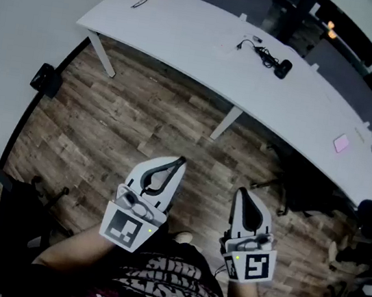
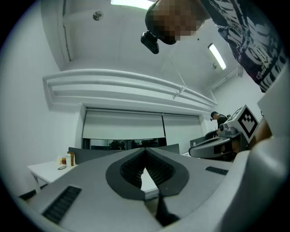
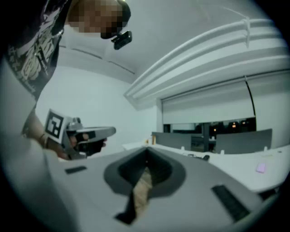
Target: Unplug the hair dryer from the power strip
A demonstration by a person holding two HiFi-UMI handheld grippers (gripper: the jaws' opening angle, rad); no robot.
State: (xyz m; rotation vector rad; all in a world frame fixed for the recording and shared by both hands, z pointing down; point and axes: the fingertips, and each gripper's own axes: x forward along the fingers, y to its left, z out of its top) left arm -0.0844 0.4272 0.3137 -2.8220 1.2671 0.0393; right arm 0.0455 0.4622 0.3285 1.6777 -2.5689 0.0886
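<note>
The left gripper (image 1: 181, 162) is shut tight with nothing in it, and it points level out over the wood floor (image 1: 106, 125). The right gripper (image 1: 242, 191), just beside it, is shut and empty too. So the job has not really begun. This looks like the very start, with the table yet to be reached. The next move, I think, is to go closer, open one gripper and get its jaws round the plug, maybe while the other gripper presses the power strip down. The black hair dryer (image 1: 282, 68) lies on the long white table (image 1: 182, 33), well ahead of both grippers and a little right of the right one. Its black cord (image 1: 255, 48) runs back toward the spot straight ahead of the right gripper. The power strip is too small to pick out.
</note>
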